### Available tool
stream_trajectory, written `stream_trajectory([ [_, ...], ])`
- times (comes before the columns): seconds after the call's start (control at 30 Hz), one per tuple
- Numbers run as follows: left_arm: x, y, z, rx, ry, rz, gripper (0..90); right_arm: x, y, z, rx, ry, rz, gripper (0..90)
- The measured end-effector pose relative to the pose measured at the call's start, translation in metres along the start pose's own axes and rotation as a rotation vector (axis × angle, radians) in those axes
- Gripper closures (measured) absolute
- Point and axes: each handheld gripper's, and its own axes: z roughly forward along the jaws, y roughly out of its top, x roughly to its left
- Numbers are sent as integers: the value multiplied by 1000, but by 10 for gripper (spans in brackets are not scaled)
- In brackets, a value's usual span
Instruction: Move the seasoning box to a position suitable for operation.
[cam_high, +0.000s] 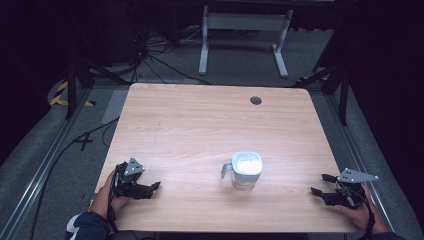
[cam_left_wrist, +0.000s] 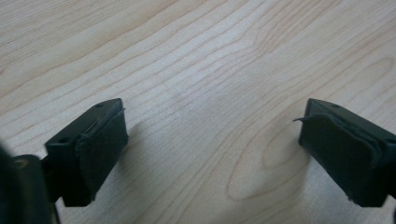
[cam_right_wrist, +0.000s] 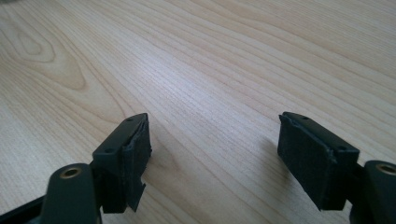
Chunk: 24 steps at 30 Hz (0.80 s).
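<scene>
Desk (cam_high: 200, 125): pale wood grain, round hole at far edge.
Jug (cam_high: 246, 170): clear, near centre.
Left tongs (cam_high: 156, 186): apart, empty.
Right tongs (cam_high: 320, 184): apart, empty.
Floor (cam_high: 240, 57): grey, cables.

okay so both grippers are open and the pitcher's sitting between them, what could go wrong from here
1. The clear pitcher looks tall and stands unsupported, so a sideways nudge from the right gripper could tip it.
2. Its handle faces the left gripper, a thin target that may slip between the pads.
3. It sits toward the table's near edge, so a push could send it off.
</scene>
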Motion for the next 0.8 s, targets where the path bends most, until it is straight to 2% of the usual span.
stream_trajectory([
  [0.03,-1,0,2,-6,-11,-10,50,0,0,0,0,0,-1,255],
  [0.07,-1,1,2,-10,-15,13,48,0,0,0,0,0,-1,255],
  [0.13,-3,2,3,-2,-32,10,41,0,0,0,0,0,-1,255],
  [0.17,-5,3,4,8,-60,34,38,0,0,0,0,-1,-1,255],
  [0.27,-7,8,5,40,-75,53,27,0,0,0,1,-2,0,255],
  [0.33,-9,12,7,40,-84,74,32,0,0,0,1,-2,2,253],
  [0.43,-10,18,9,47,-117,118,74,0,1,0,1,-2,2,253],
  [0.47,-11,20,10,38,-121,107,117,0,1,1,1,-2,2,253],
  [0.5,-11,22,11,36,-118,113,172,0,1,0,1,-2,2,253],
  [0.57,-12,27,12,49,-116,135,159,0,0,1,1,-2,2,253],
  [0.6,-12,30,12,38,-138,138,164,0,0,0,1,-3,2,253],
  [0.63,-12,32,12,33,-134,144,166,0,0,1,1,-3,2,253],
  [0.67,-12,36,12,14,-138,129,189,0,0,0,1,-3,2,253],
  [0.7,-12,36,12,14,-138,129,253,0,0,0,1,-3,2,253],
  [0.77,-14,44,11,0,-130,135,264,0,0,0,1,-3,2,253],
  [0.8,-15,48,9,-32,-128,140,264,0,0,0,1,-3,2,253],
])
